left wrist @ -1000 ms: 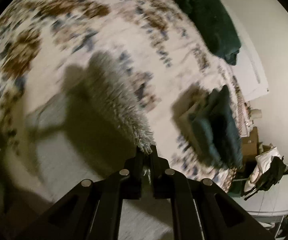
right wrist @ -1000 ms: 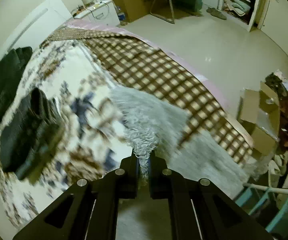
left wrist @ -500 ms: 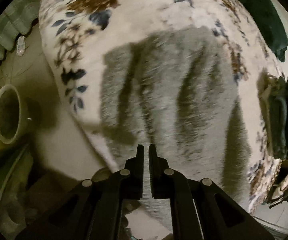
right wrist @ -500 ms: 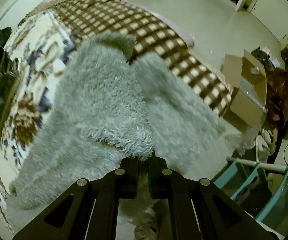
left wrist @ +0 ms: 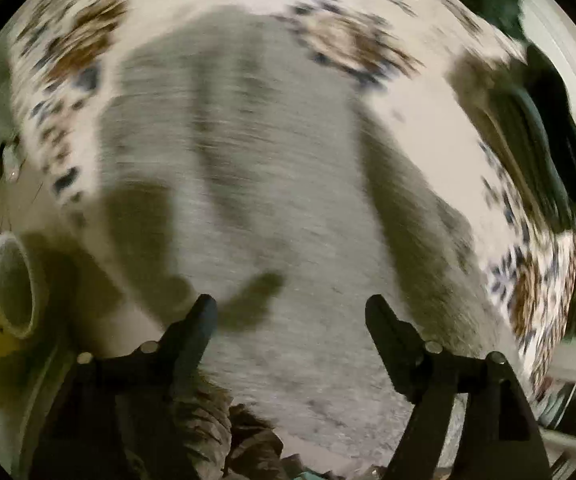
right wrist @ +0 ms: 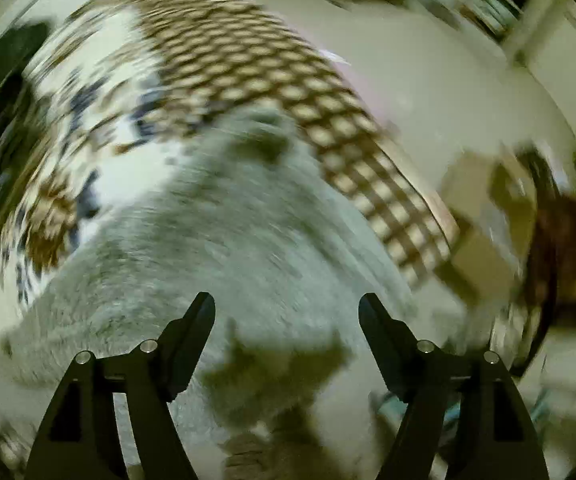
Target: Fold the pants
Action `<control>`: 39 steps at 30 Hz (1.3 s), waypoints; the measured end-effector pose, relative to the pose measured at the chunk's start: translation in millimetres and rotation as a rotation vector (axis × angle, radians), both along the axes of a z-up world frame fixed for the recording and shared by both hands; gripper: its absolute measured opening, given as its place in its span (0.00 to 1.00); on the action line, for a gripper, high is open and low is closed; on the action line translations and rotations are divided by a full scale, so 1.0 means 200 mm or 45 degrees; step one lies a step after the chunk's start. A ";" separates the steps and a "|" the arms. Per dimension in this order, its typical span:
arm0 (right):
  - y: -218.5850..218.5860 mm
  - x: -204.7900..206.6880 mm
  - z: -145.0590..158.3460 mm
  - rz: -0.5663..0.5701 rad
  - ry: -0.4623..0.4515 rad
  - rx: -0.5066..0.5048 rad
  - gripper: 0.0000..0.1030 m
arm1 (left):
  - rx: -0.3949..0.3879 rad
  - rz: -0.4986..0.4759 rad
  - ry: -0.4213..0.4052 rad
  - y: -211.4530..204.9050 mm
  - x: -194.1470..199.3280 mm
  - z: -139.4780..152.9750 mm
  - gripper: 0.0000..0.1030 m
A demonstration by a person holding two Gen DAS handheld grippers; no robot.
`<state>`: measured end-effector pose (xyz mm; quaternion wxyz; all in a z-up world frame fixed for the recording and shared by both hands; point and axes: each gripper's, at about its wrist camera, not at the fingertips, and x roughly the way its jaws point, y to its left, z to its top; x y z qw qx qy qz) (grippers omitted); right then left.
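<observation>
Fluffy grey pants [left wrist: 272, 184] lie spread on the floral bedspread [left wrist: 347, 40], blurred by motion. In the left wrist view my left gripper [left wrist: 291, 308] hovers over their near edge, jaws opening wide, nothing between the fingers. The right wrist view shows the same grey pants [right wrist: 228, 240] reaching toward the brown checked blanket [right wrist: 288, 92]. My right gripper [right wrist: 286, 306] is above their near end, jaws opening too, with no fabric pinched between them.
Dark folded clothes [left wrist: 543, 148] lie on the bed at the right. A round pale bin [left wrist: 12, 284] stands on the floor at the left. A cardboard box [right wrist: 483, 216] and dark clutter [right wrist: 563, 248] sit on the floor right of the bed.
Both grippers came down with the pants, laid them on the bed, then let go. Their jaws went from shut on the grey fabric to wide apart.
</observation>
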<state>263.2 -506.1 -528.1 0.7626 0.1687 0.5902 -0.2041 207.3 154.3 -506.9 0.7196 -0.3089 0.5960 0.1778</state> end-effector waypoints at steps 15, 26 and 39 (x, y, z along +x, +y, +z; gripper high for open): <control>-0.44 -0.15 -0.27 -0.371 0.139 -0.003 0.12 | 0.022 -0.266 0.038 -0.61 0.17 -0.01 0.73; -0.01 -0.26 -0.14 -0.258 0.140 0.519 0.63 | -0.010 -0.053 0.014 -0.35 -0.05 0.11 0.73; 1.40 -0.33 -0.61 -0.380 0.378 1.061 0.63 | 0.113 0.238 -0.039 0.56 -0.06 0.07 0.73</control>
